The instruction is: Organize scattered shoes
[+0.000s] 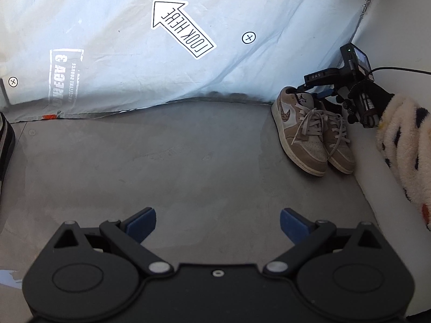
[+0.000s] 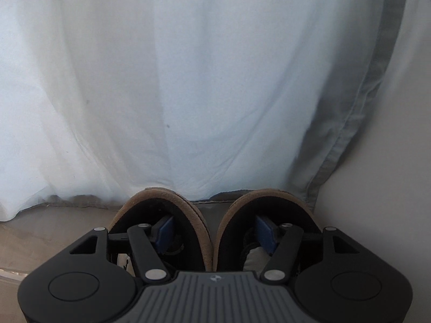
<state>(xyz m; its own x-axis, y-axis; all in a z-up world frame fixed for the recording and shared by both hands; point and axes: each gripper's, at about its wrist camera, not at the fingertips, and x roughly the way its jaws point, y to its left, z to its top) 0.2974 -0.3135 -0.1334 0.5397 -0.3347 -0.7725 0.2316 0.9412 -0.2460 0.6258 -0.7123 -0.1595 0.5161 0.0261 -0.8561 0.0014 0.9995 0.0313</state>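
A: Scanning left wrist view. Left gripper (image 1: 217,224) spread, pinching nothing, hovering over bare floor (image 1: 175,161). Sneakers (image 1: 315,137) well off to its right, paired side by side against wall (image 1: 390,40), toes pointing back toward camera. Right gripper (image 1: 320,92) at their heels, far nearer.

B: Right wrist view next. Right gripper (image 2: 216,231) spread, one finger down inside each collar. Sneakers (image 2: 207,231) directly below. Sheet (image 2: 188,80) behind. No containers seen.
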